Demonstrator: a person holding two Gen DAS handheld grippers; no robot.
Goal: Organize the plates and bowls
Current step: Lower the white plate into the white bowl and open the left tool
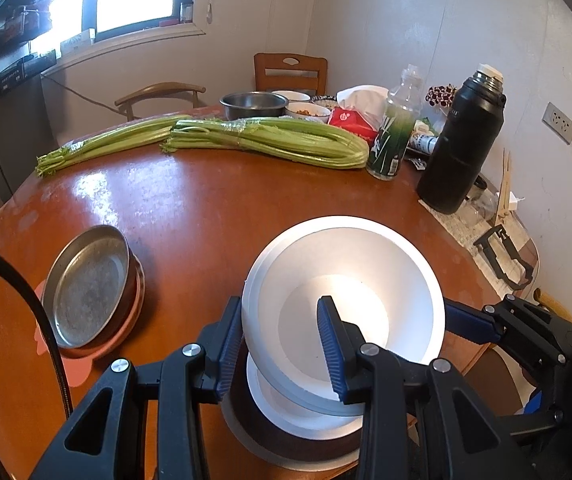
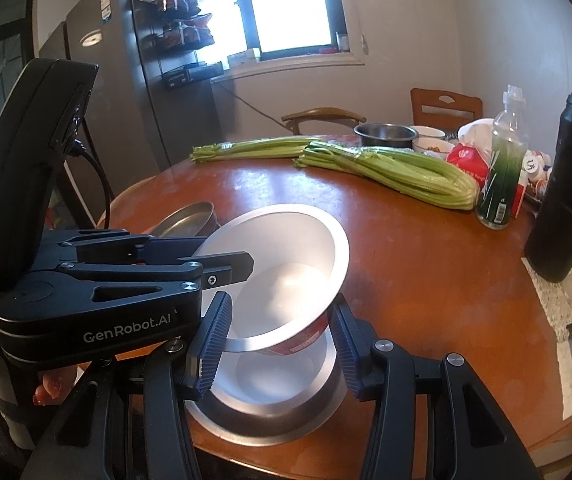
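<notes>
A white bowl (image 1: 345, 280) hangs tilted above a second white bowl (image 1: 286, 412), which sits in a wider metal dish (image 1: 254, 436) at the table's near edge. My left gripper (image 1: 282, 344) is shut on the upper bowl's near rim, one finger inside and one outside. In the right wrist view the upper bowl (image 2: 286, 264) shows a red band on its outside, above the lower bowl (image 2: 270, 376). My right gripper (image 2: 280, 344) is open, its fingers either side of the bowls. A metal plate (image 1: 86, 284) sits on a copper dish at left.
Two celery bundles (image 1: 270, 140) lie across the brown round table (image 1: 190, 208). A black thermos (image 1: 461, 140), a green bottle (image 1: 393, 132), a steel bowl (image 1: 254, 104) and small food bowls stand at the back. Chairs stand behind the table.
</notes>
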